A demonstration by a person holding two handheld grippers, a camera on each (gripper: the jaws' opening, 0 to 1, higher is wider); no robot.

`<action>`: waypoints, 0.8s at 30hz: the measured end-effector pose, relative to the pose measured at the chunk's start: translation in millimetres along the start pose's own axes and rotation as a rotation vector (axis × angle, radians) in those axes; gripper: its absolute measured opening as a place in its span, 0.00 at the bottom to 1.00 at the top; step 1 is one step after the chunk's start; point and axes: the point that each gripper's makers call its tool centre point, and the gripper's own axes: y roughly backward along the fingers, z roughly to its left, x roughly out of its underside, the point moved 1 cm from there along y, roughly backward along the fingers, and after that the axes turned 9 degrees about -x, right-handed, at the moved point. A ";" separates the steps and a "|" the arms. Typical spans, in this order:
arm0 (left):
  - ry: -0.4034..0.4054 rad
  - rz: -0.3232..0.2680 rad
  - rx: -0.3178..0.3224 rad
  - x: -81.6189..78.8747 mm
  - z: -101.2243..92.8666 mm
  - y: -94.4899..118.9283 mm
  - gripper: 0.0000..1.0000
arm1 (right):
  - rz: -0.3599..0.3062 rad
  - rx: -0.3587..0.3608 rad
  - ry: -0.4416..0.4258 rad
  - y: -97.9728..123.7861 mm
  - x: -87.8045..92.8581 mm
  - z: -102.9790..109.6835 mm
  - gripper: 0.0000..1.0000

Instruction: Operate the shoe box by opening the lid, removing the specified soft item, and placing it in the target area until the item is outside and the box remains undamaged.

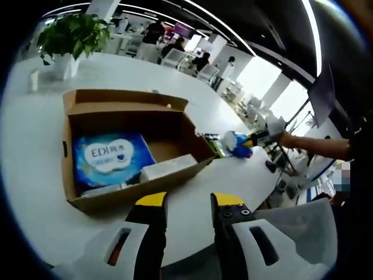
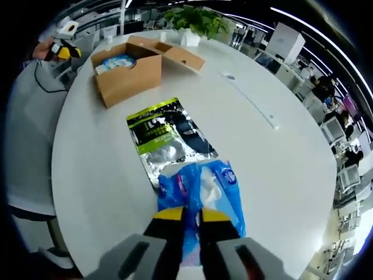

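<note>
Your right gripper [image 2: 192, 214] pinches the blue pack [image 2: 204, 189] against the table [image 2: 280, 157], jaws nearly closed on it, beside a green-and-silver pouch [image 2: 166, 137]. Your left gripper [image 1: 189, 200] hangs empty, jaws apart, before the open box [image 1: 125, 146], which holds a tissue pack [image 1: 111, 157].

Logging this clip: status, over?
Left gripper open, hovering by open shoe box. Right gripper shut on blue soft pack, over table beside green-black pouch.
</note>
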 end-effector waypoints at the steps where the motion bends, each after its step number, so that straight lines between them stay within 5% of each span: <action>1: 0.000 0.001 0.001 -0.1 -0.3 -0.5 0.29 | 0.000 0.002 -0.003 0.3 0.4 0.2 0.06; 9: -0.004 0.007 0.009 -0.2 -1.6 -3.1 0.29 | -0.051 0.039 -0.110 6.8 5.0 -1.6 0.11; 16: -0.006 0.008 0.016 0.2 -2.7 -4.4 0.29 | -0.241 0.090 -0.343 22.6 2.8 -3.2 0.12; 24: -0.008 0.009 0.024 -0.2 -4.4 -6.1 0.29 | -0.322 0.153 -0.482 36.9 20.1 -2.0 0.14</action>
